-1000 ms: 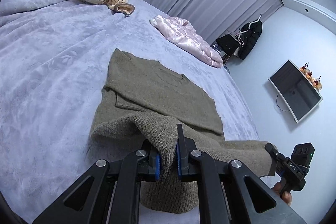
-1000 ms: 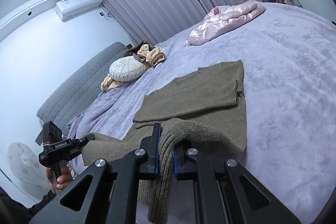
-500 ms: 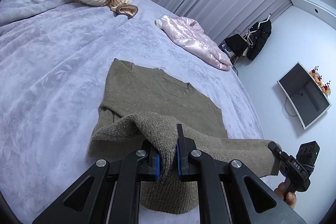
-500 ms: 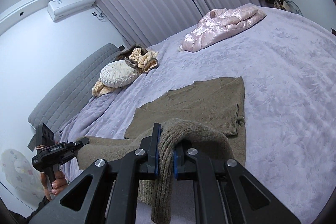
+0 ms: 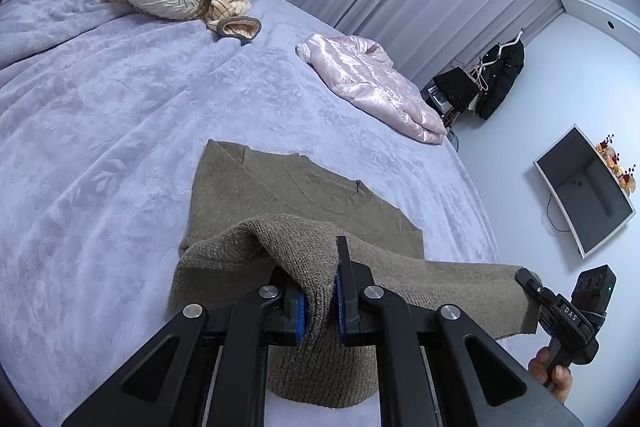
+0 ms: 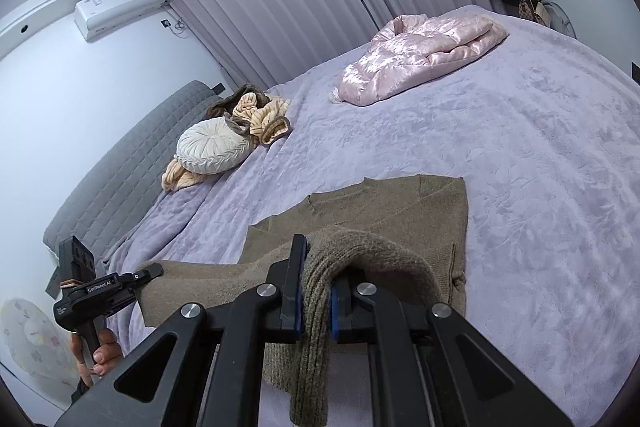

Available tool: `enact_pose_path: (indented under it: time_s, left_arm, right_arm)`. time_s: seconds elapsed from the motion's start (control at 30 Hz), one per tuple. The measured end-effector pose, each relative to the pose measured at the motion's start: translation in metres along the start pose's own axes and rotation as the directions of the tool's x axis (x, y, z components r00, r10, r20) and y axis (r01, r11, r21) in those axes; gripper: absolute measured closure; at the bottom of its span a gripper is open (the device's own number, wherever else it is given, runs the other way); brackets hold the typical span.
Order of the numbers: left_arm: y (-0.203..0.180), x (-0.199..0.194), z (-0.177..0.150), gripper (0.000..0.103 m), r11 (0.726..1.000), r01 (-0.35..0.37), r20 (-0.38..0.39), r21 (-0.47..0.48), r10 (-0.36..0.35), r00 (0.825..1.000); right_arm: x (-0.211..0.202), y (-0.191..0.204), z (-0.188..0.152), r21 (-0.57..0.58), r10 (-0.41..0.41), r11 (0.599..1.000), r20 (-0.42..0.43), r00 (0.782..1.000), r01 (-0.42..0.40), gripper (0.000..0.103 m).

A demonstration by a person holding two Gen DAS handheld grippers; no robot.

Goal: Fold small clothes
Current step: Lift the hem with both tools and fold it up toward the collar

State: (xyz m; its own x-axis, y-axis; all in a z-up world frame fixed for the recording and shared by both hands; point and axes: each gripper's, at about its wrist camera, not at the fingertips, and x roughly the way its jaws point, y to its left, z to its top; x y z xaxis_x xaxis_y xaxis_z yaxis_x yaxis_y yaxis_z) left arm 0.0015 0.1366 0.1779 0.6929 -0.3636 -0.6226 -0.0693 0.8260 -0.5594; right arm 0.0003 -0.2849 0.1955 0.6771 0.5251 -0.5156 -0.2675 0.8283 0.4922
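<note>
Olive-brown knitted sweater [image 5: 304, 195] is being folded hem-over: left gripper [image 5: 319, 301] and right gripper [image 6: 316, 301] are each clamping its hem, probably heading toward twelve o'clock next.

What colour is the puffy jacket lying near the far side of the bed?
Shiny pale pink jacket, clearest in the right wrist view.

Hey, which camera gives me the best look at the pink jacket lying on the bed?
The right wrist view: the pink jacket lies broad and unobstructed there, with its folds and glossy quilting easy to read. The left wrist view shows the same jacket smaller and foreshortened, near the bed's far edge.
</note>
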Motion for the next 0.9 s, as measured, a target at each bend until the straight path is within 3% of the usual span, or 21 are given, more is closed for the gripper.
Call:
enact_pose_path:
  time_s: [0.5, 0.9]
  left_arm:
    - [-0.015, 0.027, 0.019, 0.091, 0.991, -0.107, -0.003, 0.076, 0.108, 0.994]
    - [-0.012, 0.045, 0.031, 0.091, 0.989, -0.126, -0.011, 0.082, 0.127, 0.992]
  right_arm:
    - [0.036, -0.003, 0.029, -0.008, -0.059, 0.998, -0.043, 0.997, 0.059, 0.093]
    - [0.065, -0.007, 0.042, -0.008, -0.108, 0.994, -0.058, 0.992, 0.108, 0.093]
